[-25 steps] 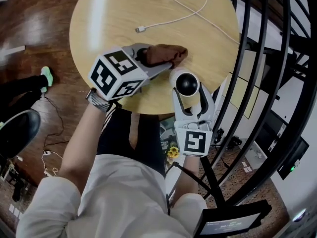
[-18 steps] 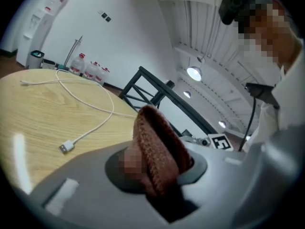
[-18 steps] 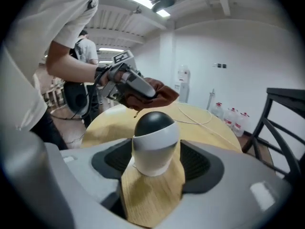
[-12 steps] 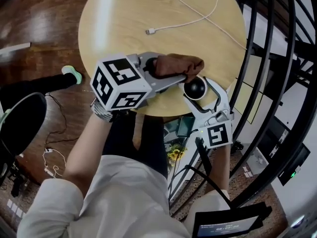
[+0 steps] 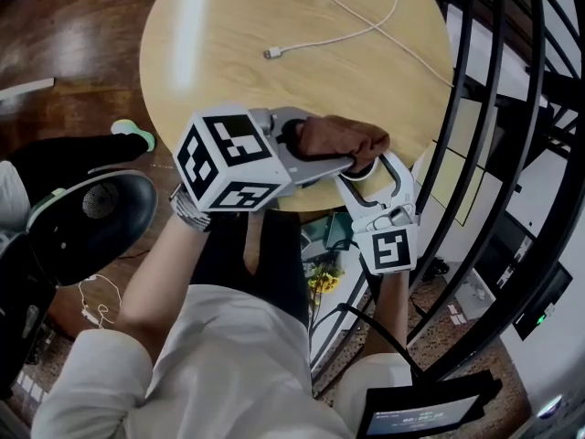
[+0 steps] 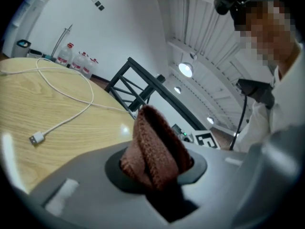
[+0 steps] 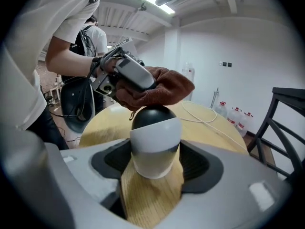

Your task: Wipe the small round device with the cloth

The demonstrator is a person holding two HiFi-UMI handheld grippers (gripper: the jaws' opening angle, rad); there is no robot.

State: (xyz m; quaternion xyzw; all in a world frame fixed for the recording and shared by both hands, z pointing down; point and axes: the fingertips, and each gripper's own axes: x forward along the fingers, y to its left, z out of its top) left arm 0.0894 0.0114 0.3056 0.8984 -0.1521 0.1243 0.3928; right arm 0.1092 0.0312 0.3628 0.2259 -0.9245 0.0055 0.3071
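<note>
A small round device (image 7: 155, 137), white with a black top, stands upright between the jaws of my right gripper (image 7: 155, 162), which are closing on it. A folded brown cloth (image 7: 159, 90) lies on the device's black top, and my left gripper (image 7: 135, 75) is shut on that cloth. In the head view the cloth (image 5: 344, 138) hides the device, with my left gripper (image 5: 331, 154) over my right gripper (image 5: 368, 170) at the near edge of the round wooden table (image 5: 274, 99). The left gripper view shows the cloth (image 6: 155, 149) pinched in my left gripper (image 6: 157, 178).
A white cable (image 5: 347, 33) with a plug lies across the far side of the table. Black metal railing (image 5: 498, 154) stands close on the right. A dark round seat (image 5: 87, 218) is at the left, and water bottles (image 7: 234, 116) stand by the far wall.
The right gripper has carried the device from the table's edge up under the cloth. The left gripper has moved right with the cloth, which now covers the device's black top.
</note>
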